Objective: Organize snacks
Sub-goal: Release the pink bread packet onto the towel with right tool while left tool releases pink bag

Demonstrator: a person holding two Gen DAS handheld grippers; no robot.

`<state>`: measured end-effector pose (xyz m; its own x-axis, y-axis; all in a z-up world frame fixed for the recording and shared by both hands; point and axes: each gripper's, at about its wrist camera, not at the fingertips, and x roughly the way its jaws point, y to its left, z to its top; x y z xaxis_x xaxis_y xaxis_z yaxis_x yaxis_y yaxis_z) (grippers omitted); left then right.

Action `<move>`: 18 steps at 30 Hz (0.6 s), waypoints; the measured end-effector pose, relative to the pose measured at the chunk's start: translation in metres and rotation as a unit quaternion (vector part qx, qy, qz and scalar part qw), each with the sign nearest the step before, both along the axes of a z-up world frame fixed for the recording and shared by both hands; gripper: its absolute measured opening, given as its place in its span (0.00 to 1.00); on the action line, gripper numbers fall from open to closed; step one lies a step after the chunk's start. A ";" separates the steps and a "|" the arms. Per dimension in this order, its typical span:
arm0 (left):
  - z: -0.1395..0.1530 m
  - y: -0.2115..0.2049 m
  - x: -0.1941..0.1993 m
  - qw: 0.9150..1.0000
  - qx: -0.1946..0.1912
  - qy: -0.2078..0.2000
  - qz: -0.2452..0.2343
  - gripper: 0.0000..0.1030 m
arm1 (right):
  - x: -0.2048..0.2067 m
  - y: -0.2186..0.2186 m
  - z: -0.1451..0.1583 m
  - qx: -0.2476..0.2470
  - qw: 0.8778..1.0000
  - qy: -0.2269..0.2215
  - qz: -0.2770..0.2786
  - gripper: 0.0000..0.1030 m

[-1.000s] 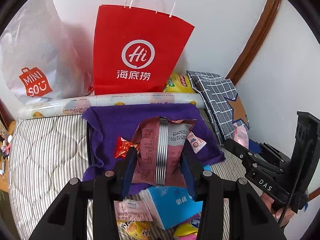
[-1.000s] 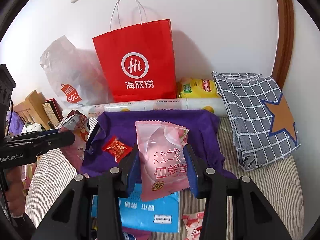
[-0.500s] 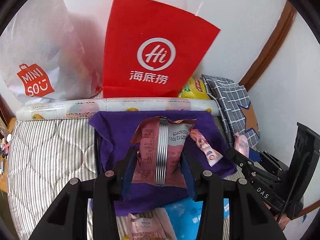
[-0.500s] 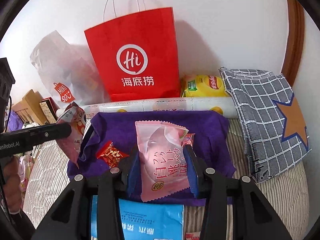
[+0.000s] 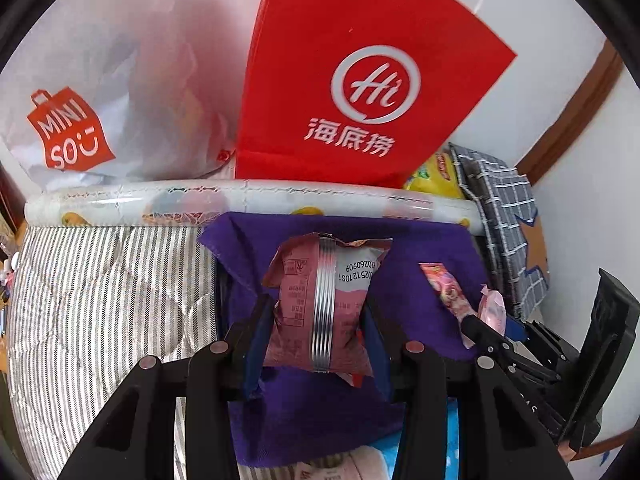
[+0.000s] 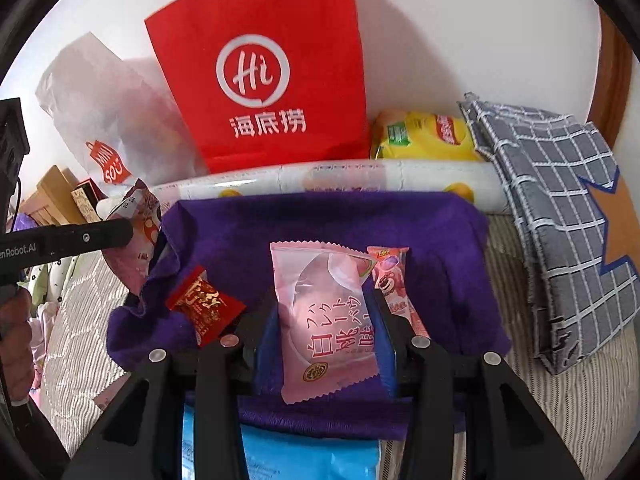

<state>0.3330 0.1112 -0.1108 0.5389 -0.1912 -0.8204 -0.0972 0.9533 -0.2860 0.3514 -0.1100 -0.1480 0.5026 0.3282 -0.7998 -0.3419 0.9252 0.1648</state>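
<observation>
My left gripper [image 5: 320, 320] is shut on a dark pink snack packet [image 5: 320, 304] with a silver seam, held above a purple cloth [image 5: 420, 248]. My right gripper [image 6: 326, 320] is shut on a pale pink snack packet [image 6: 326, 320] with red lettering, also over the purple cloth [image 6: 320, 220]. On the cloth lie a small red candy packet [image 6: 204, 304] at the left and a long pink bar wrapper [image 6: 394, 284] beside my right fingers. The bar wrapper [image 5: 448, 288] also shows in the left wrist view. The left gripper and its packet [image 6: 136, 232] appear at the left of the right wrist view.
A red paper bag [image 6: 264, 72], a white Miniso bag [image 6: 108, 120], a yellow chip bag [image 6: 424, 136] and a printed roll [image 6: 328, 176] line the back wall. A grey checked cushion [image 6: 560, 208] lies right. A blue packet [image 6: 308, 460] lies on the striped mattress [image 5: 100, 280].
Both grippers have moved forward over the purple cloth with their packets still held. The bags at the wall look nearer and the blue packet has dropped lower in view.
</observation>
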 end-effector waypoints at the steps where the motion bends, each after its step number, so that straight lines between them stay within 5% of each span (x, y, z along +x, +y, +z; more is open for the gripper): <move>1: -0.003 0.001 0.002 1.000 -0.002 0.003 0.001 0.41 | 0.001 0.001 -0.002 -0.002 1.000 0.002 0.001 0.41; 18: -0.037 0.001 0.024 0.999 -0.013 0.034 0.008 0.41 | 0.013 0.008 -0.035 -0.016 0.999 0.048 0.017 0.41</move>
